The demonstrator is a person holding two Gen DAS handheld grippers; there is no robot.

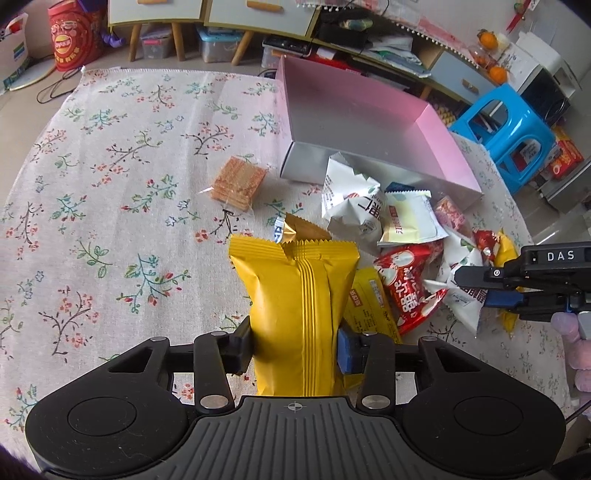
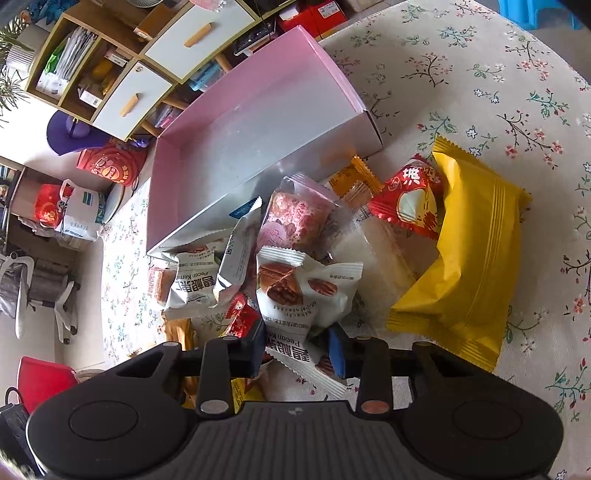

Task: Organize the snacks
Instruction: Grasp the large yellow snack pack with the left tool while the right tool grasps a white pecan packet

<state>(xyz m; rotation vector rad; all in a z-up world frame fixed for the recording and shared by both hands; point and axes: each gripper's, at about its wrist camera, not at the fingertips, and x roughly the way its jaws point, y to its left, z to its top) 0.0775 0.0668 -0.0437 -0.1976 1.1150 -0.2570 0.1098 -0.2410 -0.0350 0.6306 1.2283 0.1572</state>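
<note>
My left gripper (image 1: 295,349) is shut on a large yellow snack packet (image 1: 299,306), its pads pressing both sides; the same packet (image 2: 476,258) shows at the right in the right wrist view. My right gripper (image 2: 297,350) is shut on a white pecan packet (image 2: 295,295) at the near edge of a heap of small snack packets (image 2: 295,218). In the left wrist view that gripper (image 1: 478,288) comes in from the right onto the white packet (image 1: 461,299). An open pink box (image 1: 369,110) with a bare silver floor (image 2: 240,147) lies just beyond the heap.
A clear-wrapped wafer block (image 1: 238,182) lies alone on the floral tablecloth (image 1: 110,184), left of the box. Red packets (image 1: 406,288) and a white packet (image 1: 354,206) lie in the heap. A blue stool (image 1: 509,122) and low cabinets (image 1: 258,14) stand beyond the table.
</note>
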